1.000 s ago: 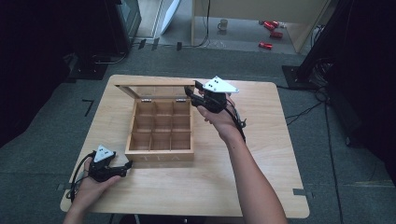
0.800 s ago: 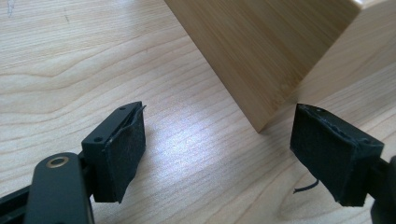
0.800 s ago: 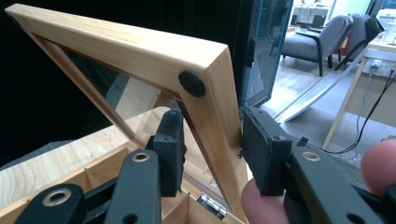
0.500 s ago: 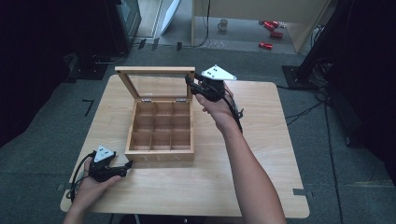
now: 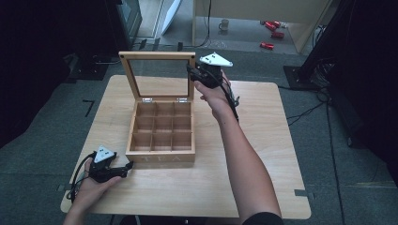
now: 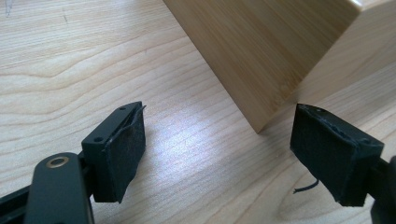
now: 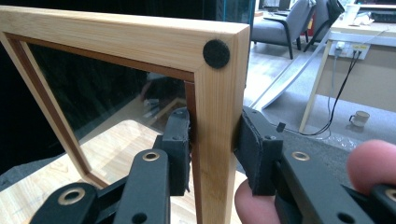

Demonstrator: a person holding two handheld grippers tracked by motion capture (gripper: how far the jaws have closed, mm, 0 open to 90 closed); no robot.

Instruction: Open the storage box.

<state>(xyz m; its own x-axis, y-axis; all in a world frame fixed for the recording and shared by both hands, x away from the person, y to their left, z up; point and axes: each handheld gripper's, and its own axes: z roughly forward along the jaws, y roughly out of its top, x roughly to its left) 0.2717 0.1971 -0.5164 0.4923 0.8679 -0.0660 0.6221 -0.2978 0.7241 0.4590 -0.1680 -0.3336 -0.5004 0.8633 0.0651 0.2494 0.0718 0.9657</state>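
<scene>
While the box sits mid-table with its glazed lid standing upright at the far side, the right gripper clamps the lid's right frame edge, one jaw on each face. The left gripper rests on the table at the near left, jaws spread and empty, just beside the box's near-left corner.

My left hand-held gripper is black, with a grey three-cornered plate on top and a black cable looping off its left side. Its jaws carry worn, frayed black pads and a brass-ringed screw hole. My right hand-held gripper is built the same, with brass-ringed holes along its arms. My forearms are bare; a dark sleeve edges the right one.
</scene>
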